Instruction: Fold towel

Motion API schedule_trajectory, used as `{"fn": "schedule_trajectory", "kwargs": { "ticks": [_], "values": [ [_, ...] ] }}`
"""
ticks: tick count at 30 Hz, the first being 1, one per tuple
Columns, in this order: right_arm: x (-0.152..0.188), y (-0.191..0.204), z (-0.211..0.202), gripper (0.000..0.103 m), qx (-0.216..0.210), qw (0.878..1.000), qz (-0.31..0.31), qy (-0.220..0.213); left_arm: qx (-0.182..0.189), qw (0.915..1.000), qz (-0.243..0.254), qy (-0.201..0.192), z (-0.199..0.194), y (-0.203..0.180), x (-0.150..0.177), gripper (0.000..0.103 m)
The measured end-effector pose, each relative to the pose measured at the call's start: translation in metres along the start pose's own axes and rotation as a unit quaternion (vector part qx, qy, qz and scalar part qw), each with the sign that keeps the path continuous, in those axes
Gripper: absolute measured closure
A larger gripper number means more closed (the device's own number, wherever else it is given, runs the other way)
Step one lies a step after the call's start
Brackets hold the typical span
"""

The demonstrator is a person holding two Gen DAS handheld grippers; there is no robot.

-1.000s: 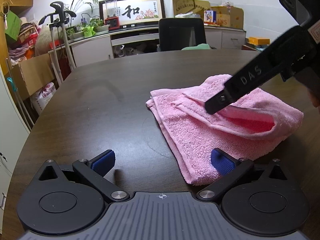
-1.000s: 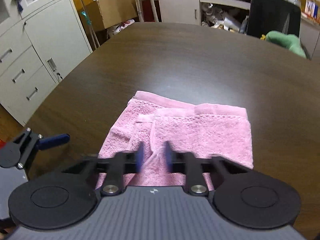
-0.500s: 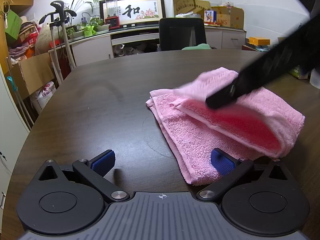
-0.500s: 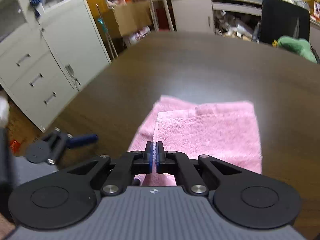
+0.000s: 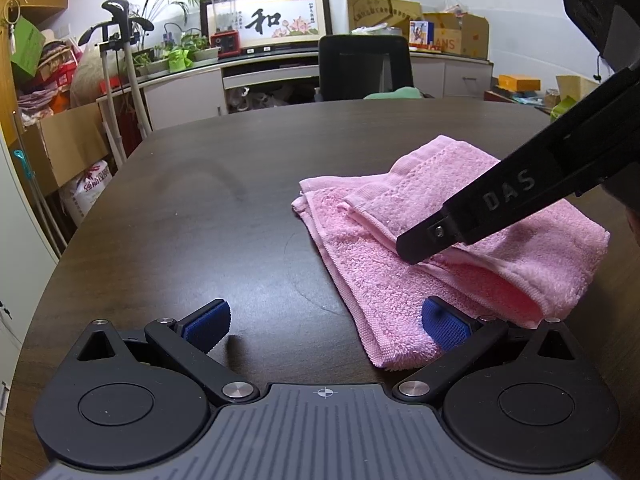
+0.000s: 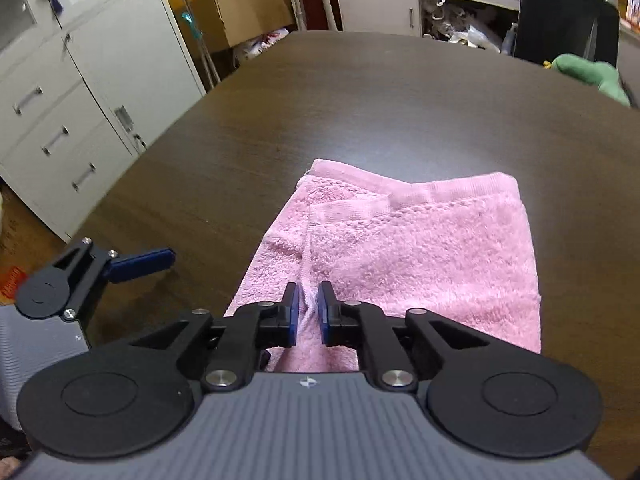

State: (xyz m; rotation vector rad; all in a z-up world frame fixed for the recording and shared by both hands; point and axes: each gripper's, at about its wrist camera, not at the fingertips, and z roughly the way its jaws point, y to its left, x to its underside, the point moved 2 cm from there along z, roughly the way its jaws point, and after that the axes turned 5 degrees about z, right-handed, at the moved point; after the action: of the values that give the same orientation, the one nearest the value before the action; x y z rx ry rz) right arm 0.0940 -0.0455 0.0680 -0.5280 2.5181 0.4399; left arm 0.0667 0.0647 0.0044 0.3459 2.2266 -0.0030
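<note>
Opening over the folded pink terry towel (image 6: 420,256) — its hem between the pads — the right tool (image 6: 308,312) lets go; left tool (image 5: 326,320) gapes nearby.

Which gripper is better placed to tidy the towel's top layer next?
Right, probably. The right gripper is over the pink towel, jaws opening around its edge; the left gripper sits wide open at the corner.

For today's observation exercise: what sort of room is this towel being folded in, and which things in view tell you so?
Probably a cluttered home office or workroom. A black office chair stands at a large dark table, drawer cabinets line one wall, and cardboard boxes crowd the counter beside framed calligraphy.
</note>
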Motion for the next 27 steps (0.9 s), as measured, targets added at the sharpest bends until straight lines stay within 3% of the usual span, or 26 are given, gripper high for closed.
{"fn": "schedule_trajectory", "kwargs": {
  "ticks": [3,9,14,21,24,27],
  "values": [
    [-0.001,0.014,0.005,0.077,0.022,0.999,-0.030,0.013,0.000,1.0000,-0.001,0.000,0.001,0.001,0.000,0.000],
    [-0.004,0.042,0.016,0.077,0.090,0.991,-0.092,0.043,0.000,1.0000,0.001,0.000,-0.001,0.007,-0.001,0.000],
    [-0.007,0.044,0.022,0.078,0.101,0.987,-0.108,0.062,0.006,1.0000,-0.004,0.002,0.000,0.010,-0.001,0.000],
    [-0.018,0.023,0.023,0.078,0.055,0.994,-0.056,0.078,0.013,0.9998,-0.013,0.005,0.001,0.013,0.000,0.000],
    [-0.023,0.008,0.024,0.089,0.035,0.995,-0.031,0.085,0.016,0.9997,-0.016,0.006,0.001,0.014,0.000,0.000],
    [-0.024,0.000,0.025,0.090,0.022,0.996,-0.012,0.087,0.017,0.9997,-0.018,0.007,0.002,0.016,0.000,0.000]
  ]
}}
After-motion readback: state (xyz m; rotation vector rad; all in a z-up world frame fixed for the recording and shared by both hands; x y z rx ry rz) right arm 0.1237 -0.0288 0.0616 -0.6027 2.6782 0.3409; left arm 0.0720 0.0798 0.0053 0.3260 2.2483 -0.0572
